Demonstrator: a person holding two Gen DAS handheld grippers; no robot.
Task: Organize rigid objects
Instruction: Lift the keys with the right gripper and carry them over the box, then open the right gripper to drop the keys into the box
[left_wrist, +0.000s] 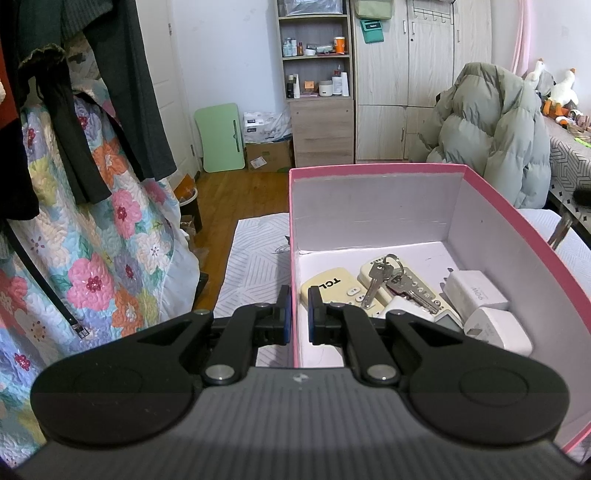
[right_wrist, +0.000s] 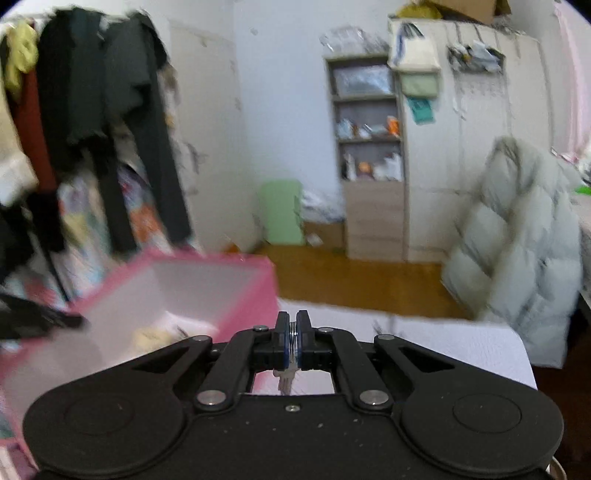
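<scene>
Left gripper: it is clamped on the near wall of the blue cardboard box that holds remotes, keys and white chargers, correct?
Only the colour is wrong. The cardboard box is pink, not blue, as the left wrist view shows. The left gripper does clamp its near wall, and cream remotes, metal keys and white chargers lie inside.

The right claw (right_wrist: 293, 334) pinches a metal key (right_wrist: 285, 380) (view blurred) beside the pink box (right_wrist: 236, 317).

One pink box (left_wrist: 369, 206), two remotes (left_wrist: 328, 290), two chargers (left_wrist: 476, 291), one key bunch (left_wrist: 391, 282)
</scene>
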